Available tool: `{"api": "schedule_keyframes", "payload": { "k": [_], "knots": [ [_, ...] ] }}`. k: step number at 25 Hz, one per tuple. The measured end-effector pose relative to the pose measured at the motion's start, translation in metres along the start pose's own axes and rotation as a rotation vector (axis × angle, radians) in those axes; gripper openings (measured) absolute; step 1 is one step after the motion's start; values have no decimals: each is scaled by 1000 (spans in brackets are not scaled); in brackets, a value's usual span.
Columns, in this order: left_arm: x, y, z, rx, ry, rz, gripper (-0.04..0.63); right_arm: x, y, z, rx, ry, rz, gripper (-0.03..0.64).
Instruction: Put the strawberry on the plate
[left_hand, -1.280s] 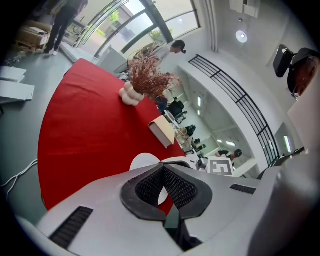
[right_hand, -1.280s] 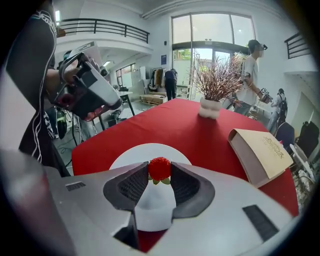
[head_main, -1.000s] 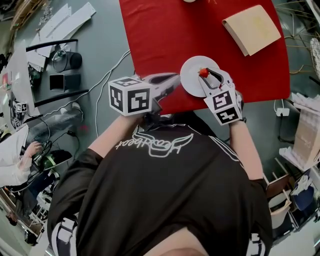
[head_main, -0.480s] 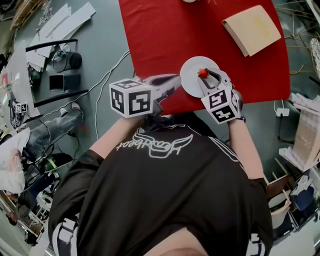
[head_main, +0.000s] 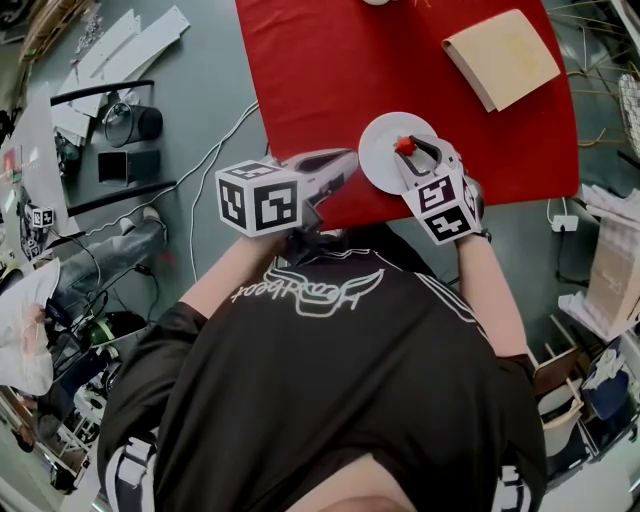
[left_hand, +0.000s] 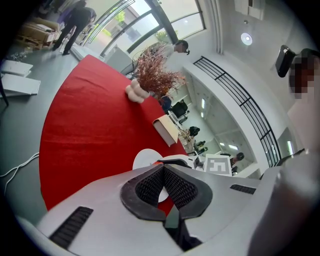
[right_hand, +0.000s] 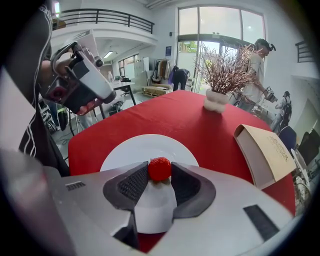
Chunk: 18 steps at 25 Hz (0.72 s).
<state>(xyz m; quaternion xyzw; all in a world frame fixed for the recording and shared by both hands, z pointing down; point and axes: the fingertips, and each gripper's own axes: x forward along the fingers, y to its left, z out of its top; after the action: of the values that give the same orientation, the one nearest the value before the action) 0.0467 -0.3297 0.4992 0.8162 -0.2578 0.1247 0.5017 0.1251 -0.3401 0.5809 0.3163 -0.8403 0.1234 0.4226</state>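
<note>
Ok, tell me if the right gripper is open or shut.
Shut: the right gripper has its dark pads pressed on both sides of the small red strawberry, over the round white plate.

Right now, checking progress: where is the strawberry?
Right gripper view, centre: the strawberry is held in the right gripper, over the white plate.

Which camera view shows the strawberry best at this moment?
The right gripper view: the strawberry is large and sharp there, pinched by the right gripper above the plate. The head view shows it only as a small red spot at the jaw tips. The left gripper view hardly shows it.
</note>
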Motion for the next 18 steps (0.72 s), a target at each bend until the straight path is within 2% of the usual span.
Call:
{"api": "schedule_keyframes", "payload": {
  "k": [8,18],
  "knots": [
    [-3,-1,2,3,-6,3,8,-1,-1,1,2,3,-3,133],
    [-13,-6,2,8,-24,7,8,-7,0,2,46,-29,-14,176]
  ]
}}
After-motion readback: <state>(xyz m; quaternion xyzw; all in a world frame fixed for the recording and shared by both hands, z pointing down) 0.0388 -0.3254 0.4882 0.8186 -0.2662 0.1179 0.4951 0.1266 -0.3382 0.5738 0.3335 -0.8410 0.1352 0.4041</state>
